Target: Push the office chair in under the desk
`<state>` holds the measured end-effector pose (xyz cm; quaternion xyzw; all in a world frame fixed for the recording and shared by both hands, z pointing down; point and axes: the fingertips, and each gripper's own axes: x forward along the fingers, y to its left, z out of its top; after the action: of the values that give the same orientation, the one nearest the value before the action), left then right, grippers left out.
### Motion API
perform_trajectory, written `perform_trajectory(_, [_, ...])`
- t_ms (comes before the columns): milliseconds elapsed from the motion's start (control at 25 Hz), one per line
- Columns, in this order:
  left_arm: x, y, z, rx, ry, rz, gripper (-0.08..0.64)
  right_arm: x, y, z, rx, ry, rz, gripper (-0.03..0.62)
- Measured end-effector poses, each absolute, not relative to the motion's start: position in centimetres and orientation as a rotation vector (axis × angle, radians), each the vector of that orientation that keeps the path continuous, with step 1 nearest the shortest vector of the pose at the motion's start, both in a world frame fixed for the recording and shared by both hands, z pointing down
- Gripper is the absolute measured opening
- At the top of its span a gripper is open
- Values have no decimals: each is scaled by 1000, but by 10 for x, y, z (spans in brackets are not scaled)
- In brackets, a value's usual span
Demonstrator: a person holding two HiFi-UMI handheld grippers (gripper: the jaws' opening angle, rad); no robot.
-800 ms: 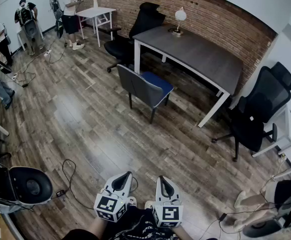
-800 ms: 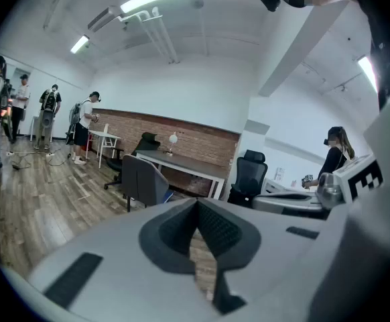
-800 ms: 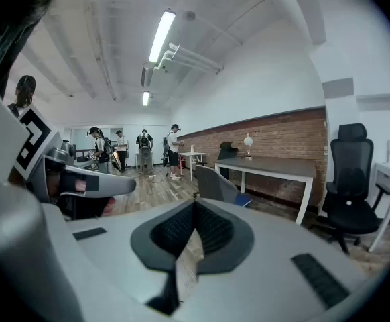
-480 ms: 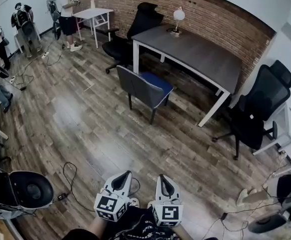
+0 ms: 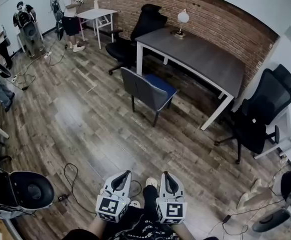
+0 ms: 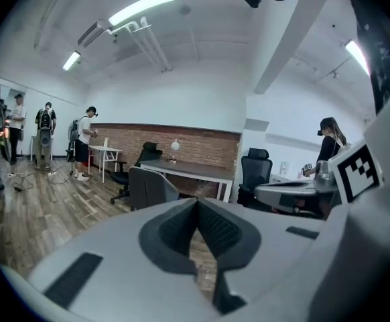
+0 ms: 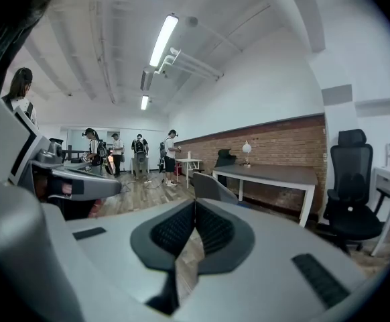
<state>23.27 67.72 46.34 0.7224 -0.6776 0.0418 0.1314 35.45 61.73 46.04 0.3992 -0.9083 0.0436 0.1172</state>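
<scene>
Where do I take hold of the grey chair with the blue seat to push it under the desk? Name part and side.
Probably the top edge of the backrest, from the near side: its back faces you and the blue seat points toward the desk.

Room evenly bright, lit by ceiling tube lamps (image 6: 141, 7) that blow out to white in both gripper views and leave a pale glare patch on the wood floor (image 5: 68, 115). Shadows soft, deepest under the table (image 5: 195, 54). Strong fisheye bending and dark vignetted corners in every view; near foreground of the gripper views slightly soft, far room sharp.
</scene>
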Motion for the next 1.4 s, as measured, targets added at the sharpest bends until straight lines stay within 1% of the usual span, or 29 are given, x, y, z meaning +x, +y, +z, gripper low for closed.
perform_trajectory(600, [194, 564, 465, 1989, -2043, 131, 6, 323, 484, 466, 1090, -2717, 165, 3])
perform_trajectory(1000, [171, 492, 459, 1875, -2142, 107, 6, 299, 403, 478, 924, -2730, 161, 3])
perform_trajectory(1200, [166, 467, 460, 1813, -2179, 78, 6, 284, 378, 479, 807, -2749, 83, 4])
perform_trajectory(1400, [161, 452, 466, 1787, -2187, 85, 6, 277, 367, 484, 760, -2746, 93, 3])
